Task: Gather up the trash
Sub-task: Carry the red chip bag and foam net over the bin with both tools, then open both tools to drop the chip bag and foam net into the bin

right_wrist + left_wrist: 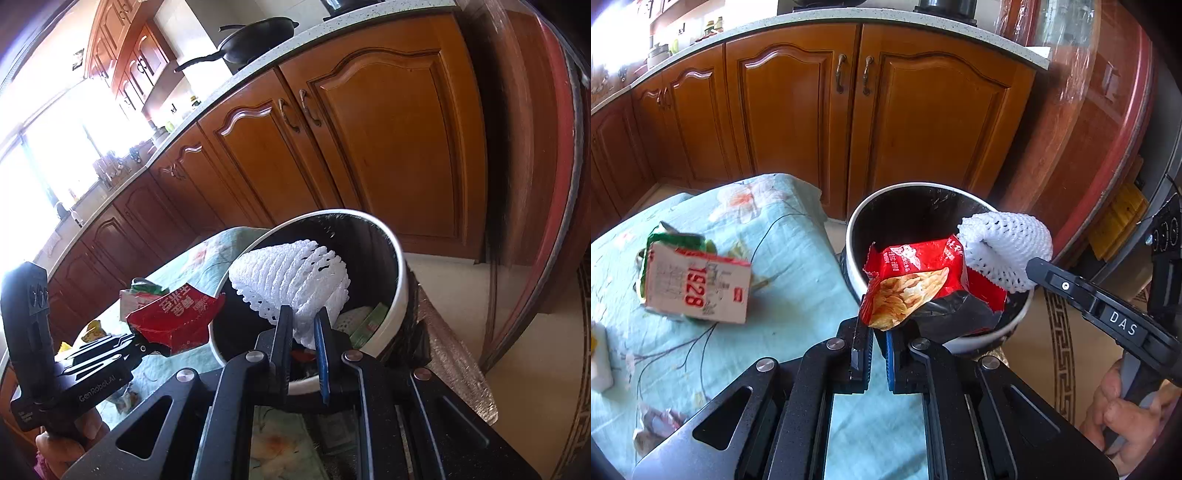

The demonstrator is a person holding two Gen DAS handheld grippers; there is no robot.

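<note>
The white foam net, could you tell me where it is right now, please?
The white foam net is clamped in the right tool, over the open white bin, beside the red chip bag held by the left tool.

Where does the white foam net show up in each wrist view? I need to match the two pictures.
Left wrist view: the foam net is right of centre, over the bin's far right rim, held by the right tongs coming in from the right.
Right wrist view: the foam net is at centre, over the bin's opening.
Shared landmark: the white-rimmed bin.
</note>
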